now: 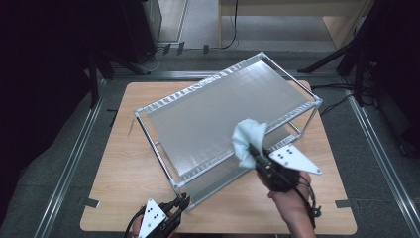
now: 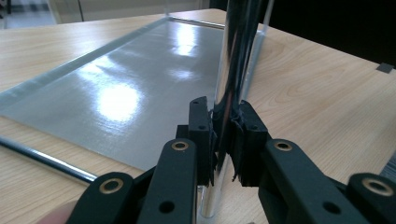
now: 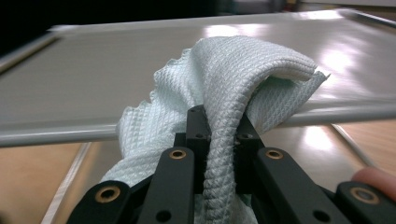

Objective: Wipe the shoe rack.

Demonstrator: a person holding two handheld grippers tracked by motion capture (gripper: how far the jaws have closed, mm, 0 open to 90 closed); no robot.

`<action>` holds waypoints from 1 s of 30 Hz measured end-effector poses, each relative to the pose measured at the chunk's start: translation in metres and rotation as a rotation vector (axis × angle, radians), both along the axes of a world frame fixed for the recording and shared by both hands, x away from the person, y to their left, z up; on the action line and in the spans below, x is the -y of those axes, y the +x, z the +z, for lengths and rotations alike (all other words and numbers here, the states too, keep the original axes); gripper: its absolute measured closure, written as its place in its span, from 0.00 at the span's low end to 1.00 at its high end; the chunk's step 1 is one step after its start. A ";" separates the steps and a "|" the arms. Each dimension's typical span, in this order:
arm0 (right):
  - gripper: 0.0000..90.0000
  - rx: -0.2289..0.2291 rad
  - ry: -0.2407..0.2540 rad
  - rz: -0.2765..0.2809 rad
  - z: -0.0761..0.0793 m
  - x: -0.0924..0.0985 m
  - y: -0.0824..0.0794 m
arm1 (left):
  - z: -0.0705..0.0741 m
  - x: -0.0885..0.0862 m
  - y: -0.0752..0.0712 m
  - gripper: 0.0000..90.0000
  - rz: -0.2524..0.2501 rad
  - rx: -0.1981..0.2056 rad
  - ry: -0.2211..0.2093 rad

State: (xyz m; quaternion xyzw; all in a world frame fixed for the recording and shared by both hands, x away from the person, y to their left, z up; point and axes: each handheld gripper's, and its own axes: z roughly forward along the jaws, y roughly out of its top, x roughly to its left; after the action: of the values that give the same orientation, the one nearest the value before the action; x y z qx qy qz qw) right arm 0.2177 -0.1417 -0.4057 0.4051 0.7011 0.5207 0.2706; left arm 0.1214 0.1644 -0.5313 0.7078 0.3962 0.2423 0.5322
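A two-tier metal rack [image 1: 163, 101] stands askew on the wooden table. Its grey top shelf [image 1: 223, 114] faces the high view. My right gripper [image 1: 255, 151] is shut on a pale blue waffle cloth [image 1: 247, 141], which rests on the near right edge of the top shelf. In the right gripper view the cloth [image 3: 233, 88] bulges over the shelf's front rail [image 3: 56, 135] between my jaws. My left gripper [image 1: 183, 202] is shut on the rack's near corner post [image 2: 231, 70], low down near the table, beside the lower shelf [image 2: 121, 88].
The wooden table [image 1: 126, 163] has bare room left of the rack and along its front edge. Grey floor with metal rails [image 1: 69, 163] surrounds it. Dark stands [image 1: 356, 54] and cables sit at the back right, a wooden cabinet at the far back.
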 end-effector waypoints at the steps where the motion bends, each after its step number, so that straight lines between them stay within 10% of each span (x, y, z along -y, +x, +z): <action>1: 0.90 0.007 0.004 0.039 0.000 -0.009 -0.004 | 0.000 0.000 0.000 0.89 -0.002 -0.001 -0.001; 7: 0.91 0.037 -0.005 0.251 0.003 -0.048 -0.028 | 0.000 0.000 0.000 0.89 -0.011 0.002 0.005; 13: 0.91 0.037 -0.009 0.280 0.003 -0.047 -0.026 | -0.001 -0.002 -0.001 0.89 -0.017 0.006 0.015; 24: 0.91 0.030 -0.022 -0.090 -0.007 0.043 0.023 | -0.001 -0.022 0.000 0.89 -0.044 0.005 0.012; 30: 0.91 -0.031 0.048 -0.301 -0.028 0.102 0.053 | -0.001 -0.035 0.004 0.88 -0.039 0.000 0.010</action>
State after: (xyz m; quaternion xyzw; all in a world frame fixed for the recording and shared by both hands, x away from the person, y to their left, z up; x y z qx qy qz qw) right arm 0.2710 -0.2437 -0.4337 0.5199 0.6239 0.4844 0.3251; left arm 0.1251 0.1995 -0.5320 0.7182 0.3811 0.2339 0.5331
